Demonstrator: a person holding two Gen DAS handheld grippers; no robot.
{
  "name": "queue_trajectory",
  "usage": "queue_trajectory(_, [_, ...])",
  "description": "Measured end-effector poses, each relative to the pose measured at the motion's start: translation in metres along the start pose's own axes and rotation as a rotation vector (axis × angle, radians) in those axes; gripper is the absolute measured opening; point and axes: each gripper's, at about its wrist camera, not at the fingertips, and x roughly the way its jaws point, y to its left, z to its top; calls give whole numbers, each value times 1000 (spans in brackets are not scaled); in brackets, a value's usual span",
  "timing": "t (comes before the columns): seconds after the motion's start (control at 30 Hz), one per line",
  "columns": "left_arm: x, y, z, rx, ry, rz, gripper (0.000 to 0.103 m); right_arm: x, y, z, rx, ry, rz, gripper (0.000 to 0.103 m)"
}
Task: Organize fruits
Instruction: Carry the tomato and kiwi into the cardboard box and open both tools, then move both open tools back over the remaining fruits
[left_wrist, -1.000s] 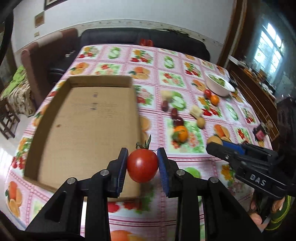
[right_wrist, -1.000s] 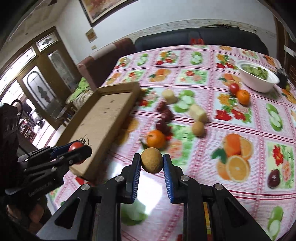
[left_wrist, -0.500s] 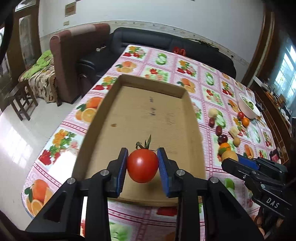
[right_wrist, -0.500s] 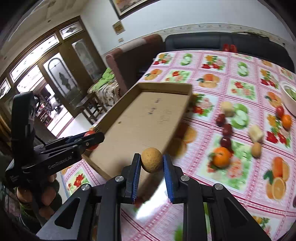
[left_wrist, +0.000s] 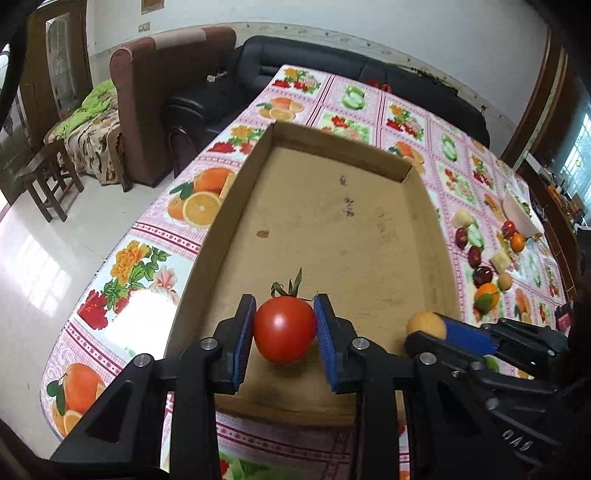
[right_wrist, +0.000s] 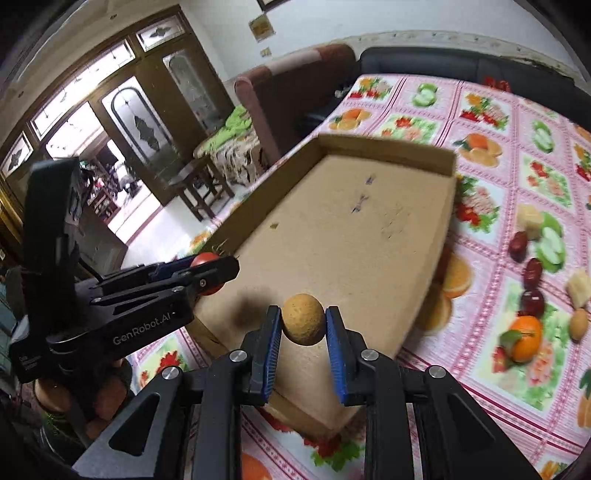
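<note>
My left gripper (left_wrist: 284, 330) is shut on a red tomato (left_wrist: 283, 334) with a green stem, held above the near end of the shallow cardboard box (left_wrist: 332, 221). My right gripper (right_wrist: 303, 325) is shut on a round tan fruit (right_wrist: 303, 324), held over the box's near end (right_wrist: 351, 236). The tan fruit also shows in the left wrist view (left_wrist: 424, 325), to the right of the tomato. The tomato also shows in the right wrist view (right_wrist: 205, 260), at the left. The box holds no fruit.
Loose fruits lie on the fruit-print tablecloth right of the box: dark plums (right_wrist: 532, 269), an orange (right_wrist: 524, 338), pale chunks (right_wrist: 580, 282), a small tan fruit (right_wrist: 578, 321). A white bowl (left_wrist: 517, 216) stands far right. Sofas and a stool stand beyond the table's left edge.
Both grippers have moved left from the loose fruits to above the box's near end, each still holding its fruit. The box now fills the middle of both views.
</note>
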Motion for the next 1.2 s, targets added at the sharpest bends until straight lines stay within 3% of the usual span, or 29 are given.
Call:
queue_trajectory(0.27, [28, -1, -2, 26, 88, 28, 30, 43, 3, 0, -36, 93, -47, 25])
queue_trajectory(0.4, [29, 1, -3, 20, 89, 29, 30, 46, 7, 0, -67, 108, -67, 28])
queue_trajectory(0.47, [28, 0, -3, 24, 92, 39, 36, 48, 9, -1, -92, 116, -88, 28])
queue_trajectory(0.53, [26, 0, -3, 18, 91, 43, 49, 48, 11, -2, -96, 117, -93, 30])
queue_trajectory(0.6, [20, 1, -3, 11, 77, 47, 49, 46, 10, -2, -90, 114, -86, 38])
queue_trajectory(0.67, [13, 1, -2, 6, 64, 56, 49, 40, 11, 0, -86, 96, -87, 45])
queue_trajectory(0.93, [-15, -12, 1, 16, 6, 57, 55, -10, 4, -2, -55, -11, -81, 47])
queue_trajectory(1.2, [-28, -42, -3, 53, 0, 15, 55, -61, -33, -16, 45, -87, -129, 51])
